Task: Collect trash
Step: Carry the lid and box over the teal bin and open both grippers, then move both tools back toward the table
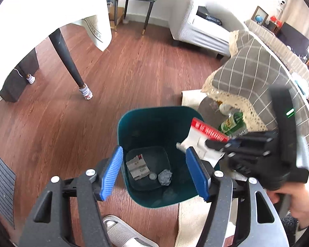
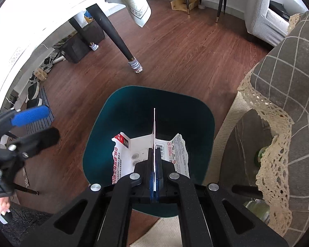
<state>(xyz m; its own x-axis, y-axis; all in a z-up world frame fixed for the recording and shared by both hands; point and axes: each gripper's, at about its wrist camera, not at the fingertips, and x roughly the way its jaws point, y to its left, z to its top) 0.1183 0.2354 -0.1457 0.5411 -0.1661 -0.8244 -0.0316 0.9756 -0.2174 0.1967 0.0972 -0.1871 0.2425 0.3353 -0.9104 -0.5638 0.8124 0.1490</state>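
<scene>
The torn white-and-red cardboard packaging (image 2: pixel 154 150) is being held edge-on between the blue pads of the right gripper (image 2: pixel 155 154) — jaws closed narrow on its middle fold, flaps splaying to either side. The card is being hung directly above the mouth of the dark teal plastic waste bin (image 2: pixel 105 119), its long axis running forward along the fingers and out over the opening. In the left wrist view the same packaging (image 1: pixel 204 135) is being seen at the bin's right rim (image 1: pixel 154 111), slightly inboard.

That is the relation that matters: card over opening, nothing between, so a release should be enough — judged, not seen.

The left gripper (image 1: pixel 154 170) is being held with jaws wide and empty, straddling the view of the bin, whose floor is already carrying a grey flattened carton (image 1: pixel 137 166) and a crumpled grey paper ball (image 1: pixel 165 177).

A green-labelled plastic bottle (image 1: pixel 232 123) is lying just beyond the bin under the grey checked lace-edged cloth (image 1: pixel 249 72) — nearer the right gripper.
</scene>
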